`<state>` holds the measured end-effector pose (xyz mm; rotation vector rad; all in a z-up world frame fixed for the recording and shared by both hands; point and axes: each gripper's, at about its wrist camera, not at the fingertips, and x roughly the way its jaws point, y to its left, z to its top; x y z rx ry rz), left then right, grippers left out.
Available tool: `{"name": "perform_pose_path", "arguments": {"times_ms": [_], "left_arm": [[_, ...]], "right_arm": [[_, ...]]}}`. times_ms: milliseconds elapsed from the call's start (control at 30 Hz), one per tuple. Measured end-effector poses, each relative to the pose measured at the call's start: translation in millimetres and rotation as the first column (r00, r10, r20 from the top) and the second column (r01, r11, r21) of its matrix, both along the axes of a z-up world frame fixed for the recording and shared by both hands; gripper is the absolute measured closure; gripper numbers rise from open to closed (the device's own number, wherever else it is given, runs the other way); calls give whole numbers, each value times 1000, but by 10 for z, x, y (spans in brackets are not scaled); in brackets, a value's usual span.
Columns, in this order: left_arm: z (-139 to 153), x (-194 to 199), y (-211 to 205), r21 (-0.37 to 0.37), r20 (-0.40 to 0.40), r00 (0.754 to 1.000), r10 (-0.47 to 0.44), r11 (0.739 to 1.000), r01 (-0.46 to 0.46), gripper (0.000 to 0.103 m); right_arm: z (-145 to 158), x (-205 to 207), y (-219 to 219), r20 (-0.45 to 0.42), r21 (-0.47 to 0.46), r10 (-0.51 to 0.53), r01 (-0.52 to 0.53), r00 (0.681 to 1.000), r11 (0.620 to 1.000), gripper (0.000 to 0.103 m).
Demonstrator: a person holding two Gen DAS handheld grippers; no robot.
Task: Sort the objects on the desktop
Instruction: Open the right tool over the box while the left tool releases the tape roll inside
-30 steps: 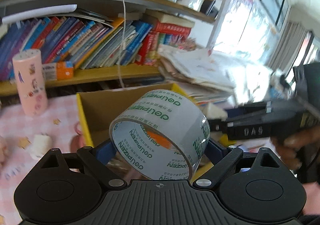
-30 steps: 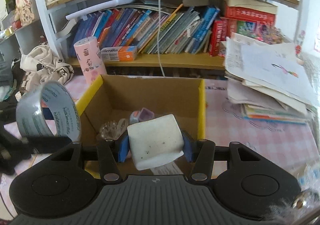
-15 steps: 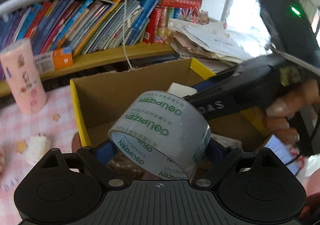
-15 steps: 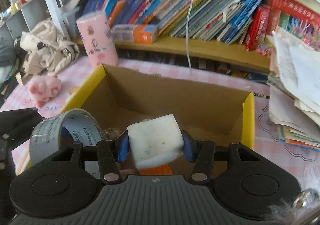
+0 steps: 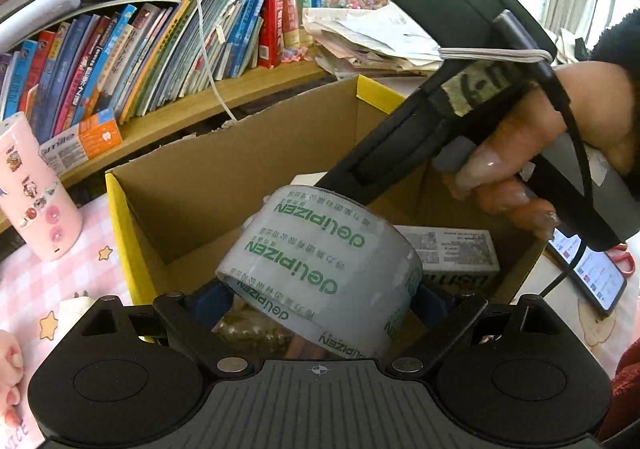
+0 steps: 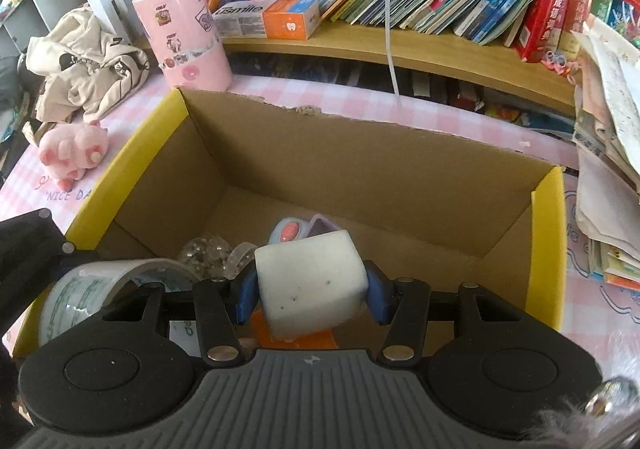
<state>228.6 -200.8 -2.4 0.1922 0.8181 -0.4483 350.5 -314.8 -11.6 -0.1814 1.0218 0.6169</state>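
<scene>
The left hand-held gripper (image 5: 320,297) squeezes a tape roll (image 5: 320,265); the right hand-held gripper (image 6: 312,289) squeezes a white block (image 6: 310,285), both above the box (image 6: 360,169) for dropping in.

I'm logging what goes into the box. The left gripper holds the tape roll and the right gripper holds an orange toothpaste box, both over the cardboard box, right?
Not quite. The right gripper holds a white block, as the right wrist view shows. The left gripper does hold the tape roll, and both hang over the cardboard box.
</scene>
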Motion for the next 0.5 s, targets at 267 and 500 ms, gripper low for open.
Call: {"name": "perform_pose_path", "arguments": {"times_ms": [267, 500], "left_arm": [[12, -4, -17, 17, -3, 1000, 31, 999, -31, 5], [104, -106, 23, 10, 34, 998, 59, 998, -60, 5]], "right_arm": [[-42, 64, 78, -16, -23, 14, -15, 1000, 1000, 50], [-50, 102, 150, -7, -22, 27, -27, 1000, 999, 45]]}}
